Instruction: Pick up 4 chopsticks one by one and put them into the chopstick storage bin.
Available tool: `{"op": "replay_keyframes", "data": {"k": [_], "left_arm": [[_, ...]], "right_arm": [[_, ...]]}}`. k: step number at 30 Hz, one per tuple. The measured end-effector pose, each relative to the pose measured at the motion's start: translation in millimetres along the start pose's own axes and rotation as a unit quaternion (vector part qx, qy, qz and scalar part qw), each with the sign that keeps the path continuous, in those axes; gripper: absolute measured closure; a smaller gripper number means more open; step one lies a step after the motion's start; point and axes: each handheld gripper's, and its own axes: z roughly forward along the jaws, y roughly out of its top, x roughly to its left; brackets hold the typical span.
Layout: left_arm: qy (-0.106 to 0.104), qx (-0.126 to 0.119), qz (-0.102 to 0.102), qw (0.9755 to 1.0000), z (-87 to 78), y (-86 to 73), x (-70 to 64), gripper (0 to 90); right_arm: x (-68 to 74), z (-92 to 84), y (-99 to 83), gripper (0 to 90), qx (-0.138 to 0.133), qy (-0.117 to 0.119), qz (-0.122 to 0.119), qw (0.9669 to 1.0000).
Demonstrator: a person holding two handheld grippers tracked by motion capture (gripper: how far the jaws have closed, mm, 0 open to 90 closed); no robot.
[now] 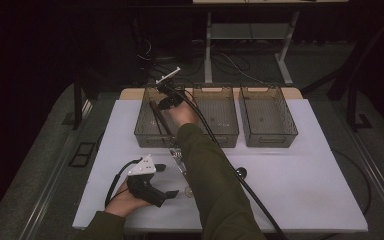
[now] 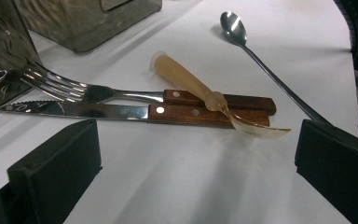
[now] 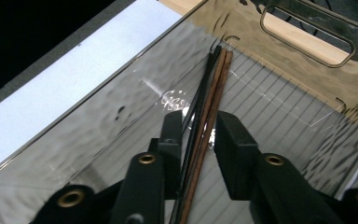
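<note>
**Chopsticks lie lengthwise in the left-hand bin, between the right claw's parted jaws**

Chopsticks rest inside the smoky plastic bin that stands leftmost of 3 on the white bench; there look to be 2 reddish-brown sticks and at least 1 black one, though the exact count is hard to tell; their long axis runs from the near end of the bin to its far handle wall, in line with the right claw; that claw hangs over them with its jaws a little apart, the sticks passing between the pads with a gap on either side, so nothing is gripped; the judgement is that the sticks are set down and the claw's way out is straight up, clear of the bin wall. The left claw waits low over the bench, jaws wide and empty, facing the fork, knife, translucent spoon and long steel spoon; for that cutlery the left hand is the nearer.
</note>
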Motion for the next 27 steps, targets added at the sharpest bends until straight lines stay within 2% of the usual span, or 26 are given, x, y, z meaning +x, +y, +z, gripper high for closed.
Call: {"op": "replay_keyframes", "data": {"k": [6, 13, 20, 22, 24, 27], "left_arm": [[0.002, 0.002, -0.003, 1.0, -0.4, -0.3, -0.2, 0.0], [0.005, 0.0, 0.002, 1.0, 0.1, -0.3, -0.1, 0.0], [0.006, 0.0, -0.005, 1.0, -0.7, -0.3, 0.3, 0.0], [0.007, 0.003, -0.001, 1.0, -0.7, -0.5, 0.8, 0.0], [0.007, -0.001, -0.003, 1.0, 0.2, -0.6, 1.2, 0.0], [0.006, 0.002, -0.001, 1.0, -0.1, -0.4, 2.5, 0.0]], "right_arm": [[-3.7, -15.1, -5.9, 58.5, -0.006, 0.028, -0.009, 0.9996], [-12.2, -42.9, -24.9, 45.7, -0.037, 0.053, -0.024, 0.9976], [-18.2, -73.6, -49.0, 35.3, -0.06, 0.055, -0.048, 0.9955], [-21.0, -81.3, -57.5, 33.5, -0.063, 0.057, -0.053, 0.995], [-23.7, -87.7, -67.1, 32.4, -0.063, 0.064, -0.051, 0.9946], [-25.3, -96.7, -82.4, 32.1, -0.057, 0.066, -0.068, 0.9939]]}}
